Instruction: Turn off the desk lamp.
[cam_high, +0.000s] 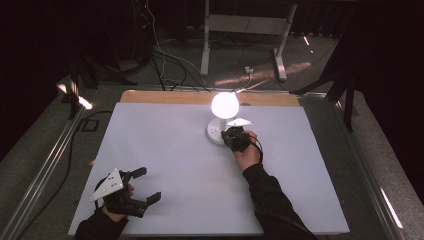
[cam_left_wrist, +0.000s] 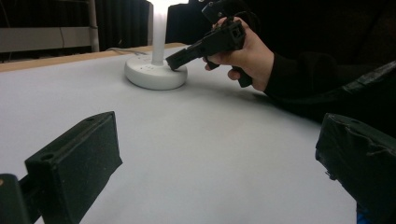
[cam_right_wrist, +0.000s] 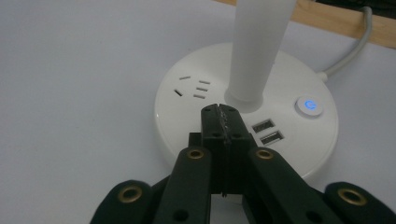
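Note:
A white desk lamp stands at the back middle of the table, its round bulb (cam_high: 224, 104) lit. Its round base (cam_high: 214, 134) (cam_left_wrist: 149, 79) (cam_right_wrist: 187, 116) carries a socket, two USB ports (cam_right_wrist: 267, 131) and a blue-lit power button (cam_right_wrist: 308, 105). My right gripper (cam_high: 231, 135) (cam_left_wrist: 173, 62) (cam_right_wrist: 223, 115) is shut with nothing between its jaws. Its tips sit low over the base's top beside the white stem (cam_right_wrist: 254, 51); whether they touch the base is unclear. My left gripper (cam_high: 148, 184) (cam_left_wrist: 215, 158) rests near the front left, open and holding nothing.
A pale mat (cam_high: 190, 165) covers the table, with a wooden strip (cam_high: 165, 96) along its back edge. The lamp's cable (cam_right_wrist: 348, 58) runs off over that strip. Metal rails flank the table, and cables and a table frame (cam_high: 245, 30) lie on the floor behind.

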